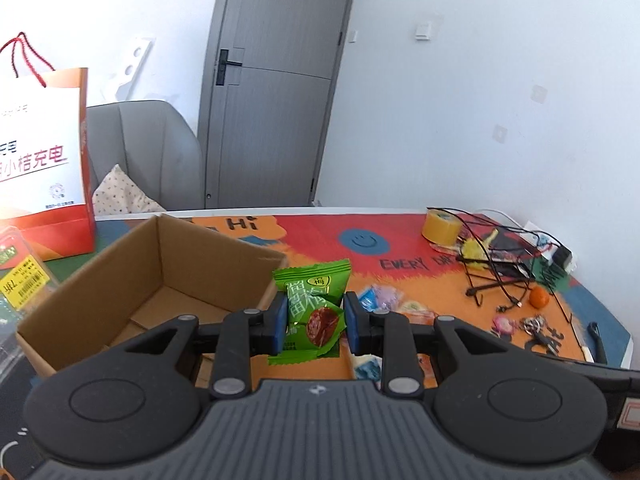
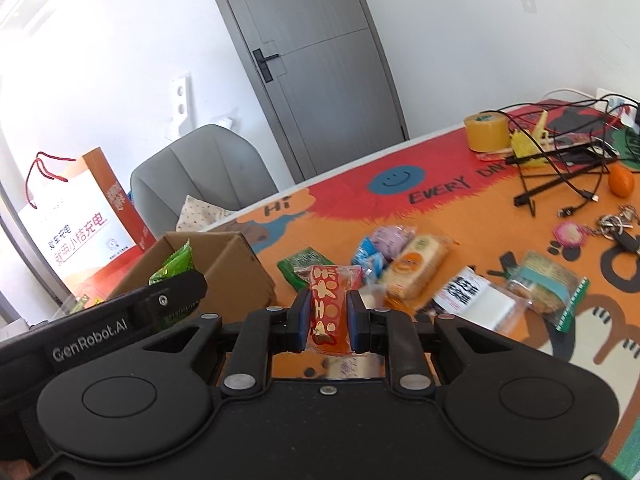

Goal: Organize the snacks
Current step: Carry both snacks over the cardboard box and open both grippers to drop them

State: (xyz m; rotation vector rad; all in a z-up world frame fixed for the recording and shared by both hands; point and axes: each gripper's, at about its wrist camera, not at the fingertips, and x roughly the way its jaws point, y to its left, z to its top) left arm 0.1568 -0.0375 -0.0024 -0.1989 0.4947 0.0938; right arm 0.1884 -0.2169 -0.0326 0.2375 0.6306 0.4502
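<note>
Here, two snack packets hang in mid-air above a cluttered, brightly printed surface (image 2: 500, 216).

Left hand-held gripper (image 1: 315, 322): your blue pads are pressed onto a green snack packet (image 1: 316, 308), narrowly parted by its width; the packet stands upright between them, clear of the surface.

Right hand-held gripper (image 2: 329, 316): your jaws are closed tight on a red snack packet (image 2: 330, 306) with white and yellow print, held upright and lifted off the surface.

Cardboard box (image 1: 160, 280): open-topped, just ahead and to the left of your left hand-held gripper; its floor shows bare where the left wrist view reaches. In the right wrist view it sits ahead-left, behind the other tool's body.

Loose snacks (image 2: 404, 264): a heap of wrapped packets lies ahead and to the right of your right hand-held gripper, among them another green packet (image 2: 304, 266), an orange-labelled one, a white one with black lettering and a clear-wrapped biscuit pack.

Roll of yellow tape (image 1: 440, 227): far ahead and to the right of your left hand-held gripper, beside a tangle of black cables (image 1: 504, 264).

Small orange fruit (image 2: 621, 181): far right, near a bunch of keys (image 2: 618, 226).

Paper carrier bag (image 1: 44, 160): orange and white, standing beyond the box on the left.

Grey chair (image 1: 148, 152): behind the surface, in front of a grey door (image 1: 272, 80).
</note>
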